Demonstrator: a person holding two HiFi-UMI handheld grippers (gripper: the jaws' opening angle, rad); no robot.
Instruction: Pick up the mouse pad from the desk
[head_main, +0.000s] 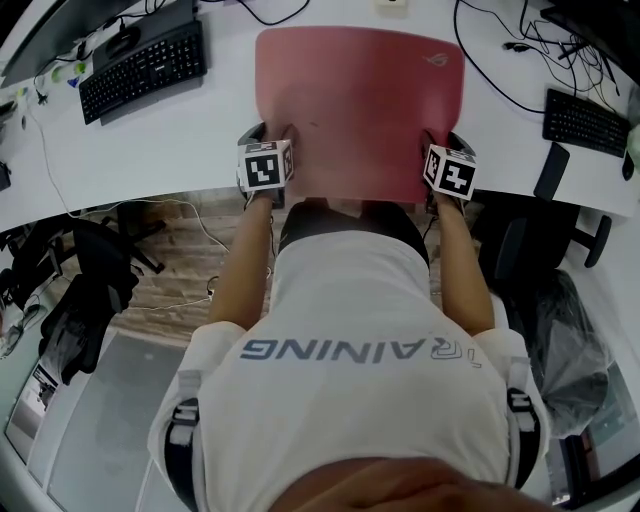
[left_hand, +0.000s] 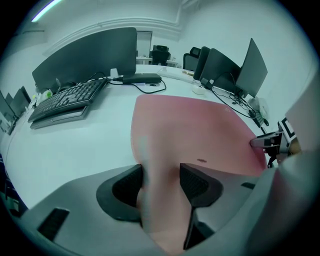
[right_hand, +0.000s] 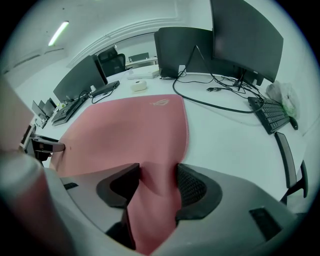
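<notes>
A large pink mouse pad (head_main: 360, 110) lies on the white desk (head_main: 170, 150), its near edge at the desk's front. My left gripper (head_main: 270, 135) is at the pad's near left corner and my right gripper (head_main: 442, 142) at its near right corner. In the left gripper view the mouse pad (left_hand: 195, 125) curls up between the jaws of the left gripper (left_hand: 161, 182), and both pads press on it. In the right gripper view the mouse pad (right_hand: 130, 125) likewise fills the gap of the right gripper (right_hand: 157, 182), pinched between both pads.
A black keyboard (head_main: 143, 68) sits at the back left of the desk, another keyboard (head_main: 585, 120) at the right, with a flat black device (head_main: 551, 170) beside it. Cables (head_main: 500, 80) run past the pad's right side. Monitors (right_hand: 245, 40) stand behind.
</notes>
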